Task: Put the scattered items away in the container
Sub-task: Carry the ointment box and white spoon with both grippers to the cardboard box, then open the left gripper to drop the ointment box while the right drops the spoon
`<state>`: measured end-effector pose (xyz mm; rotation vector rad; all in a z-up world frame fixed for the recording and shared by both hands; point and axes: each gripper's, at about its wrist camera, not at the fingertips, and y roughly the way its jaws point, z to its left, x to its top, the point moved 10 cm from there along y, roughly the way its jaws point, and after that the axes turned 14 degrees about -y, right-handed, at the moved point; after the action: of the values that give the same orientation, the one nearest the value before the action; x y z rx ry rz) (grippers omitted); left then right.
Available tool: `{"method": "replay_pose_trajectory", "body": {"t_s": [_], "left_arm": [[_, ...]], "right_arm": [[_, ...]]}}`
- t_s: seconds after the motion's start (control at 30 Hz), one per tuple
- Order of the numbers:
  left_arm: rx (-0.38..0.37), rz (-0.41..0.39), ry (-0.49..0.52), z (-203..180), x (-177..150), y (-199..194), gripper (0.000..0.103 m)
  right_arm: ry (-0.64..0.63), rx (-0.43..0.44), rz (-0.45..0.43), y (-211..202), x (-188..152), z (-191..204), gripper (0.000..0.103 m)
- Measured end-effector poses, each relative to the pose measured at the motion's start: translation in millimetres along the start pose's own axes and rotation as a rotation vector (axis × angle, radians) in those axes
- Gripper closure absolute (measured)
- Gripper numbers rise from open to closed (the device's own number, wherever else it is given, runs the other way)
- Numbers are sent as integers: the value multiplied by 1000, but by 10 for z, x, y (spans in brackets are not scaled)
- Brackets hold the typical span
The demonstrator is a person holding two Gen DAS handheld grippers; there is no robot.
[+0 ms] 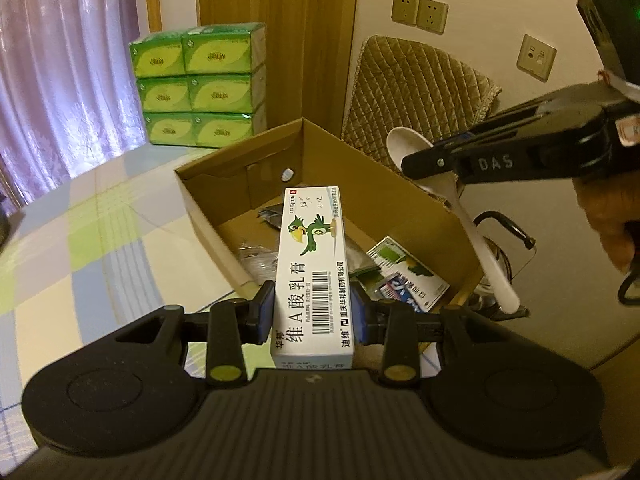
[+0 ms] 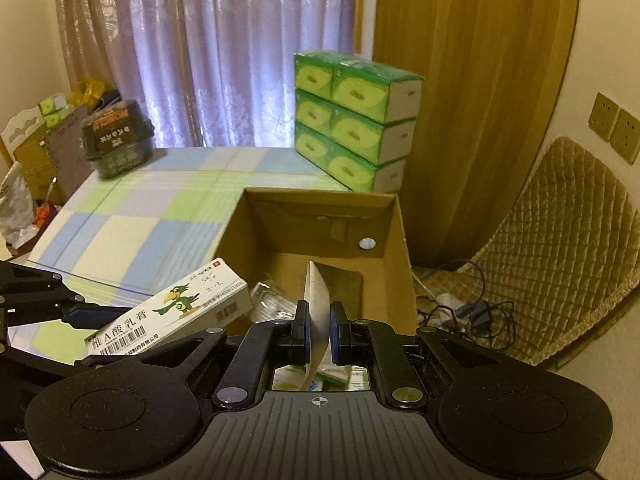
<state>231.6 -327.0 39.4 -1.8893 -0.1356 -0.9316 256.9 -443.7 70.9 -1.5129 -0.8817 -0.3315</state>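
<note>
Left wrist view: the left gripper [image 1: 312, 312] pinched a long white ointment box [image 1: 310, 276] by its two sides, the box lying lengthwise between the blue pads and pointing toward the open cardboard box [image 1: 400, 196]. The ointment box was held above the near edge of the cardboard box, which stood on a checked tablecloth [image 1: 100, 240]. Inside the cardboard box lay several flat packets [image 1: 404, 276] and a dark wrapper. At upper right, the right gripper [image 1: 440, 164] was closed on a white plastic spoon [image 1: 476, 236], bowl uppermost and handle slanting down over the right wall of the cardboard box; part of a hand [image 1: 612, 224] showed at the frame edge.

Right wrist view: the right gripper [image 2: 319, 332] clamped the spoon [image 2: 318, 304] edge-on between its pads, above the cardboard box [image 2: 396, 248]. The ointment box [image 2: 168, 312] appeared at lower left, tilted, in the left gripper's fingers [image 2: 92, 316]. A stack of green tissue packs [image 2: 356, 136] stood behind the cardboard box, before a curtain [image 2: 224, 52]. A dark tub [image 2: 116, 140] sat at the far left of the table.
</note>
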Motion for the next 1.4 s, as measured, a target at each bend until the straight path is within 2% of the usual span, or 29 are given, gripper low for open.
{"method": "replay_pose_trajectory", "body": {"t_s": [0.2,0.77,1.4], "left_arm": [[0,14,-43,-33,43,221,70],[27,27,-62,-4,85,523,70],[60,5,-65,147,62,517,70]], "right_arm": [[10,3,16,133,-57,-126,92],[28,24,42,413,-125,-251,92],[26,37,57,583,-119,-194,92]]}}
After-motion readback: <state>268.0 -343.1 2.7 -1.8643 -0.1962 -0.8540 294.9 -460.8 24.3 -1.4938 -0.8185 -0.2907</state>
